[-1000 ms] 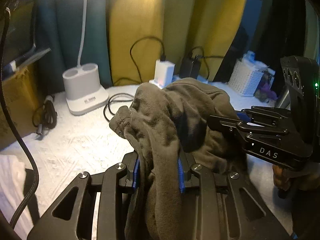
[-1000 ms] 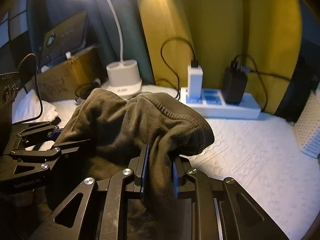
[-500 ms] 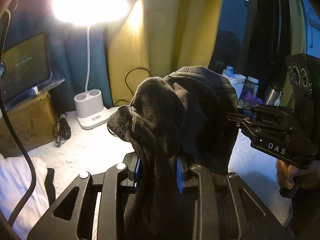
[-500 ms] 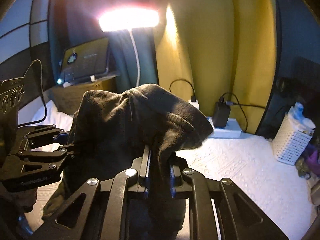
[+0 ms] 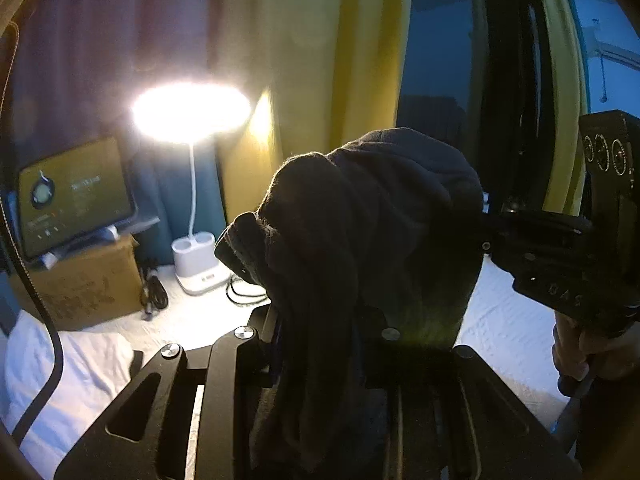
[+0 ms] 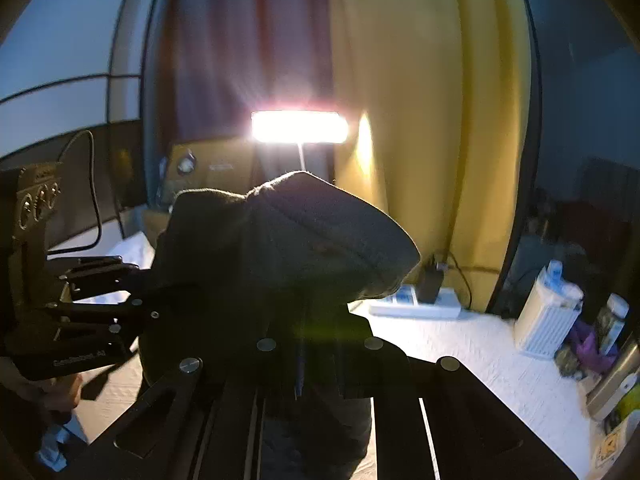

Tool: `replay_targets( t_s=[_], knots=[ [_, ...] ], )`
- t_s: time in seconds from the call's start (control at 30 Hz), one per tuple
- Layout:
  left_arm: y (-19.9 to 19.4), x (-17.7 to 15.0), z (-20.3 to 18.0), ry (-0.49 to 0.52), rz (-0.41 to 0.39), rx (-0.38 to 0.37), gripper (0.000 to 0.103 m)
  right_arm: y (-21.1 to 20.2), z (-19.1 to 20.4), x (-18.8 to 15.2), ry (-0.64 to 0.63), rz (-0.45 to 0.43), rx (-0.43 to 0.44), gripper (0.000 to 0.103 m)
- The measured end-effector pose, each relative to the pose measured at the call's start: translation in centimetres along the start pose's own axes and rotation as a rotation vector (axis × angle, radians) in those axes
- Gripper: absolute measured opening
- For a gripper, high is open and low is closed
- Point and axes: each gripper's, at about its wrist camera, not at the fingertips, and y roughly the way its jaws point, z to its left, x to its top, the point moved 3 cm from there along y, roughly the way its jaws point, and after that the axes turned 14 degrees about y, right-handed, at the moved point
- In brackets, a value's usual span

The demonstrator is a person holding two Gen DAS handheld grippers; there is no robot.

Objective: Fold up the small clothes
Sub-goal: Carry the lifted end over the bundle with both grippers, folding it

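Observation:
A dark grey-brown garment point(image 5: 360, 232) hangs bunched between both grippers, lifted well above the white table. My left gripper point(image 5: 316, 320) is shut on one part of the garment, which drapes down over its jaws. My right gripper point(image 6: 298, 344) is shut on another part of the same garment point(image 6: 288, 248). In the left wrist view the right gripper point(image 5: 492, 236) comes in from the right, its tips buried in the cloth. In the right wrist view the left gripper point(image 6: 160, 292) comes in from the left the same way.
A lit desk lamp point(image 5: 192, 112) with a white base point(image 5: 198, 268) stands at the back. A cardboard box point(image 5: 80, 284) with a screen point(image 5: 76, 196) stands left. A power strip point(image 6: 416, 308), white basket point(image 6: 548, 316), and bottles stand right. White cloth point(image 5: 60, 380) lies left.
Both grippers have risen and tilted upward with the garment, so the table has dropped low in view and the lamp head and curtains now fill the background.

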Motion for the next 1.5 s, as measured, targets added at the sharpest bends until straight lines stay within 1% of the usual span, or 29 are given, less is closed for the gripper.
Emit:
replay_targets(
  t_s=[0.23, 0.37, 0.53, 0.63, 0.73, 0.83, 0.93, 1.07, 1.33, 1.5],
  knots=[
    [-4.7, 0.9, 0.4, 0.008, -0.069, 0.038, 0.024, -4.5, 3.9, 1.7, -0.064, -0.093, 0.045, 0.011],
    [-7.5, 1.1, 1.3, 0.018, -0.106, 0.082, 0.024, -6.5, 6.7, 2.1, -0.099, -0.136, 0.083, 0.011],
    [-10.8, 0.8, 2.8, 0.022, -0.144, 0.146, 0.024, -8.0, 10.1, 2.2, -0.144, -0.159, 0.122, 0.011],
    [-12.6, 0.3, 3.8, 0.023, -0.152, 0.181, 0.024, -8.5, 11.9, 2.0, -0.161, -0.168, 0.150, 0.011],
    [-13.6, -0.8, 4.5, 0.023, -0.145, 0.204, 0.024, -8.8, 13.6, 1.5, -0.174, -0.164, 0.177, 0.011],
    [-14.3, -2.0, 4.8, 0.016, -0.123, 0.219, 0.024, -8.5, 15.1, 0.5, -0.183, -0.140, 0.199, 0.011],
    [-14.0, -3.4, 5.5, 0.003, -0.087, 0.218, 0.024, -7.7, 15.8, -0.7, -0.178, -0.114, 0.210, 0.011],
    [-12.4, -4.8, 6.1, -0.017, -0.040, 0.201, 0.024, -5.2, 15.3, -1.9, -0.151, -0.065, 0.202, 0.011],
    [-8.5, -5.4, 6.9, -0.026, 0.017, 0.173, 0.024, -0.6, 13.4, -2.5, -0.081, 0.006, 0.169, 0.011],
    [-5.8, -5.7, 7.3, -0.040, 0.059, 0.150, 0.024, 2.3, 11.3, -2.5, -0.051, 0.047, 0.149, 0.011]
  ],
)
